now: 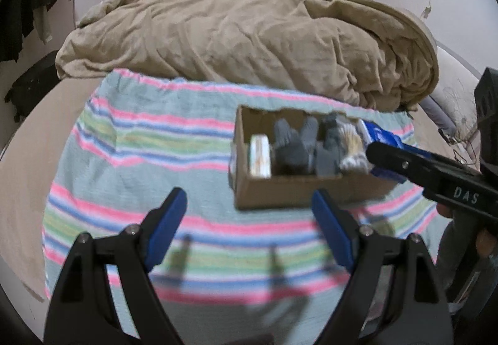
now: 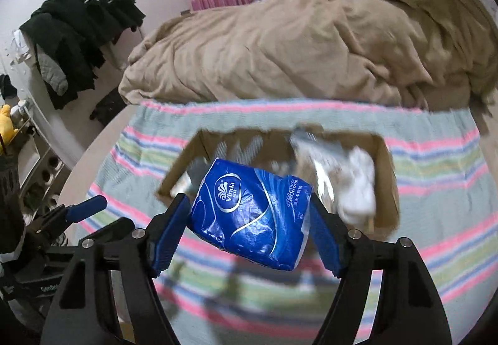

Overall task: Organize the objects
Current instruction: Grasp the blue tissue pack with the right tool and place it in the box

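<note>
A blue glossy plastic tissue pack (image 2: 249, 214) is held between the blue pads of the right gripper (image 2: 250, 231), above the striped cloth and just in front of the cardboard box (image 2: 389, 186). On its upper face "Vinda" is read in white beside a shell-like logo; along one short end "Ultra Strong" is printed, with smaller characters too blurred to read. The pack is soft, pillow-shaped and crinkled; its long axis runs across the jaws and is tilted, the left end higher.

The right jaws are pinched on the pack's two ends. "DAS" is read on the right gripper's black body in the left wrist view.

The left gripper (image 1: 249, 217) is spread wide with nothing between its pads, over the striped cloth (image 1: 140, 158).

The box is open-topped and rectangular; grey knitted items (image 1: 295, 142), a pale packet (image 1: 260, 155) and a bundle of cotton swabs (image 1: 351, 146) are seen inside, blurred. A tan rumpled blanket (image 1: 249, 34) lies behind.
</note>
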